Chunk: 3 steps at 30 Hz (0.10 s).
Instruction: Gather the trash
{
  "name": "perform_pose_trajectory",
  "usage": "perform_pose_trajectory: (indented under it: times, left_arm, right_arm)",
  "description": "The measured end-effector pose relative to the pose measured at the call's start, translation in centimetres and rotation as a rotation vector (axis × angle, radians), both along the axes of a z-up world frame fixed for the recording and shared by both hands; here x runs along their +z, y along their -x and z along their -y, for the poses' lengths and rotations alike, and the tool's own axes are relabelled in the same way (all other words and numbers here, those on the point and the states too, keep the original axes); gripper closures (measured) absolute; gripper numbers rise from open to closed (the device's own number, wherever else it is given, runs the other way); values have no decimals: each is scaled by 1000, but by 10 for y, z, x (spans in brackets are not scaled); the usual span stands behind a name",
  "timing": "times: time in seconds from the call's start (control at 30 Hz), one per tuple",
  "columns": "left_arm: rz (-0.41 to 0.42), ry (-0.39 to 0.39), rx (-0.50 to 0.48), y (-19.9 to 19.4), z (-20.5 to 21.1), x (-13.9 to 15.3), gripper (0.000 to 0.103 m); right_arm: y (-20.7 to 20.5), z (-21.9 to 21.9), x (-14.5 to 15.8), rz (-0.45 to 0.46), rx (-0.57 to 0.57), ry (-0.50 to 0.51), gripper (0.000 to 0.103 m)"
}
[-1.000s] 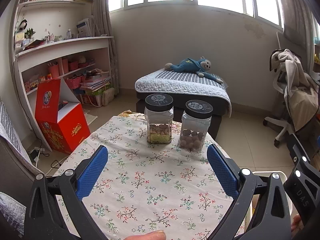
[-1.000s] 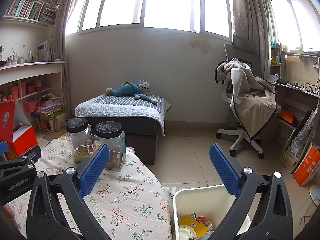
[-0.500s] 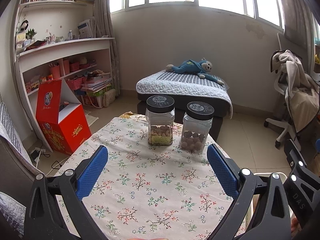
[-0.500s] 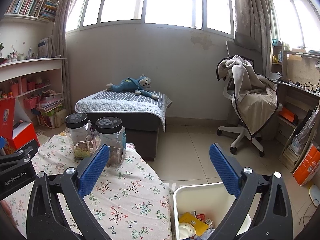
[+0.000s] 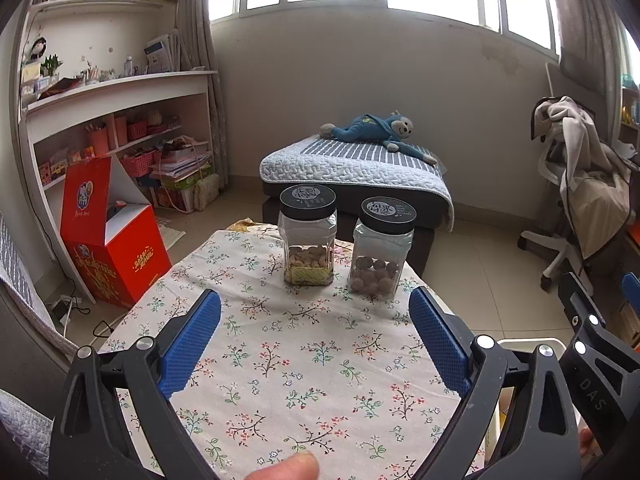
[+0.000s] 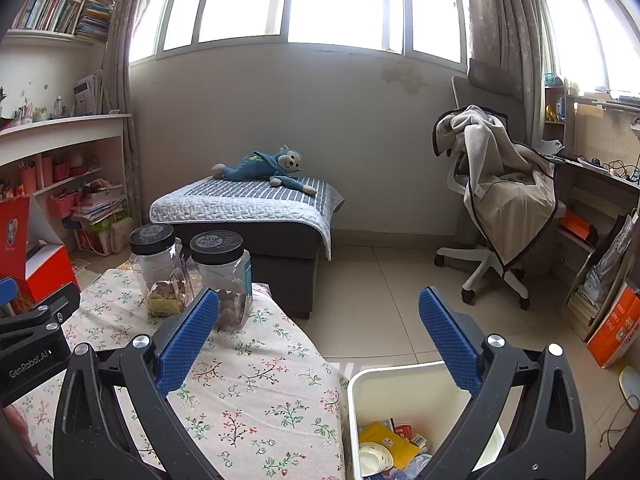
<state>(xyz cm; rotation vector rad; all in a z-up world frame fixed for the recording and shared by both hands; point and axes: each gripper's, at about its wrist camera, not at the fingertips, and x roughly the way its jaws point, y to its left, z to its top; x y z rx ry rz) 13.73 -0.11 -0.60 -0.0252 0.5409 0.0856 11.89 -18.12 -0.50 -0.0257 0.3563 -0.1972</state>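
Observation:
A white trash bin (image 6: 404, 396) stands on the floor just right of the table, holding a yellow wrapper (image 6: 384, 440), a white lid and other scraps. My right gripper (image 6: 318, 340) hangs open above the table's right edge and the bin, with nothing between its fingers. Over the floral tablecloth (image 5: 304, 360) my left gripper (image 5: 314, 340) is open and holds nothing. The bin's rim (image 5: 524, 342) shows at the lower right of the left wrist view. No loose trash shows on the cloth.
Two clear jars with black lids, one of nuts (image 5: 308, 240) and one of round snacks (image 5: 380, 248), stand at the table's far end. Beyond are a low bed with a blue plush monkey (image 5: 376, 132), a red box (image 5: 108, 240), shelves, and a draped office chair (image 6: 500, 200).
Both views have shifted only slightly. The jars sit a little lower and nearer in the left wrist view. Both grippers stay open.

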Motion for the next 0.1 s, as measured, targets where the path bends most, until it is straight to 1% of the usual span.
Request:
perform_pose_trajectory:
  times: [0.1]
  left_arm:
    - [3,-1,3,1,1,0,7]
  right_arm:
    - [0,0,0,1,-1,2,7]
